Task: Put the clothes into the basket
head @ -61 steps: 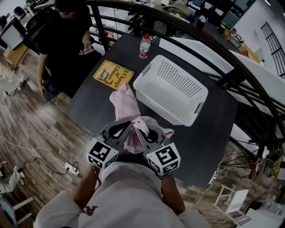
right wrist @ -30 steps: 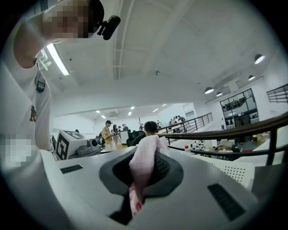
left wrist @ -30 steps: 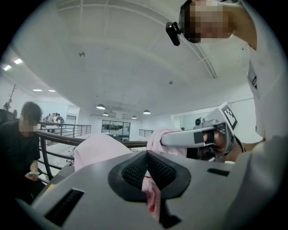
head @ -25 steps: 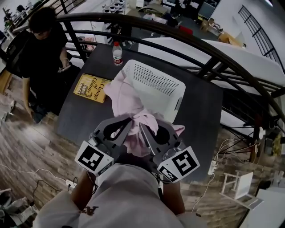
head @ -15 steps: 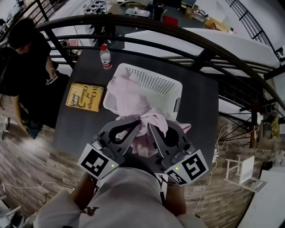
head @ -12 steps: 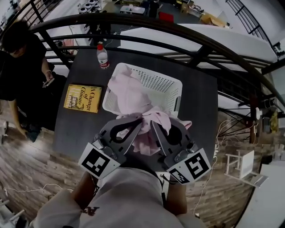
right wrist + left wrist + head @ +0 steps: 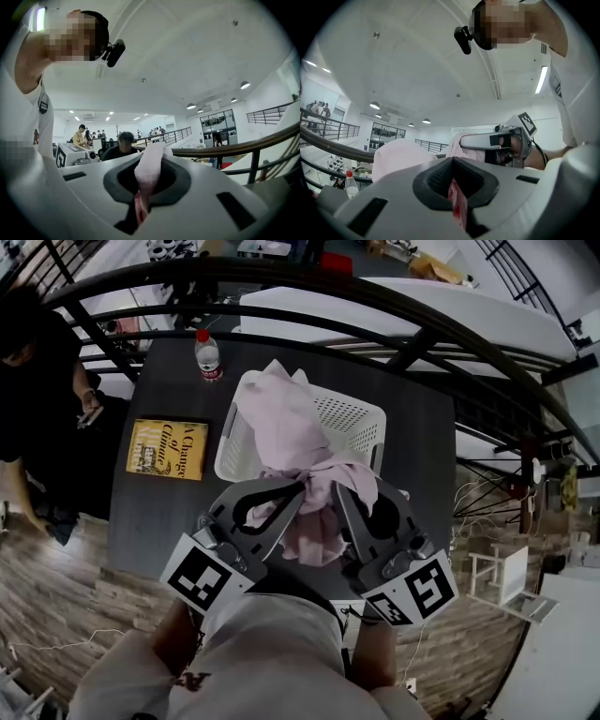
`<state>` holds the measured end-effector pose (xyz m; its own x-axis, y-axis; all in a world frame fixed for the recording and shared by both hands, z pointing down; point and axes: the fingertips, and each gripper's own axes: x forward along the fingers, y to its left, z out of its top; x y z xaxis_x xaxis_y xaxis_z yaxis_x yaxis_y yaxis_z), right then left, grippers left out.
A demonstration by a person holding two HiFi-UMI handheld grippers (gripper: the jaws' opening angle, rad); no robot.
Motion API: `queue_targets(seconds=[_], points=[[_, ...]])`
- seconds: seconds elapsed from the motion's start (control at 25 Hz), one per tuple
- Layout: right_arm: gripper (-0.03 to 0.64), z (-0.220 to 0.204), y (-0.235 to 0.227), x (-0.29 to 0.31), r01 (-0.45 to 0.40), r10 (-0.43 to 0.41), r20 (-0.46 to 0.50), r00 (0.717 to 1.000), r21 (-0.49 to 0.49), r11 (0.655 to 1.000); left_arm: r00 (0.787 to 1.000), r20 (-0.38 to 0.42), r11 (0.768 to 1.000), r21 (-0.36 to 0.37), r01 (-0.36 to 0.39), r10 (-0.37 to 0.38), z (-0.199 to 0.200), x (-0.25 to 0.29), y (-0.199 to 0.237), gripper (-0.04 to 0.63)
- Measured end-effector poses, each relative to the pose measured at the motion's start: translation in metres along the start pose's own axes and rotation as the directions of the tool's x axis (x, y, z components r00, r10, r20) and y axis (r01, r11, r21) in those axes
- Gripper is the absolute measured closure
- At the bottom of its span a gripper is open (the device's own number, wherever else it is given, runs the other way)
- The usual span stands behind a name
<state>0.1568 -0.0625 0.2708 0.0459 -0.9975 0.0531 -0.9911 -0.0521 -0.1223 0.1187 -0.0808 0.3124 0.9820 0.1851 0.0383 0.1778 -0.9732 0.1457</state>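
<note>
A pink garment (image 7: 292, 432) hangs bunched between both grippers, held up over the near left part of the white perforated basket (image 7: 362, 415). My left gripper (image 7: 294, 491) is shut on a fold of it, and that fold shows red-pink in the closed jaws in the left gripper view (image 7: 454, 190). My right gripper (image 7: 339, 489) is shut on another fold, which bulges out of its jaws in the right gripper view (image 7: 148, 176). The two grippers sit close together, tips nearly touching. The cloth hides much of the basket's inside.
The basket stands on a dark table (image 7: 159, 507). A yellow book (image 7: 169, 449) lies left of it and a water bottle (image 7: 207, 354) stands at the far left corner. A person in black (image 7: 42, 381) stands at the left; a black curved railing (image 7: 441, 329) runs behind.
Both grippers have carried the pink garment forward, so it now hangs over the basket rather than in front of it. Both grips are unchanged.
</note>
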Motion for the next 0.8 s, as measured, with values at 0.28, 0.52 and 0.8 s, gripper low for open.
queue_targets(seconds=[0.28,0.52,0.8], points=[[0.589,0.012,-0.013,0.013,-0.055,0.055,0.015,0.998,-0.014,0.998,0.998,0.018,0.998,0.011,-0.057,0.056,0.010,0.010,0.010,0.591],[0.589,0.023,-0.032,0.023,-0.075,0.076,0.042,0.996,-0.023,0.997,0.994,0.042,0.995,0.002,-0.100,0.100,0.018,0.025,0.020,0.591],[0.589,0.042,-0.047,0.035,-0.099,0.104,0.089,0.991,-0.052,0.994,0.988,0.083,0.992,0.003,-0.129,0.129,0.028,0.039,0.035,0.591]])
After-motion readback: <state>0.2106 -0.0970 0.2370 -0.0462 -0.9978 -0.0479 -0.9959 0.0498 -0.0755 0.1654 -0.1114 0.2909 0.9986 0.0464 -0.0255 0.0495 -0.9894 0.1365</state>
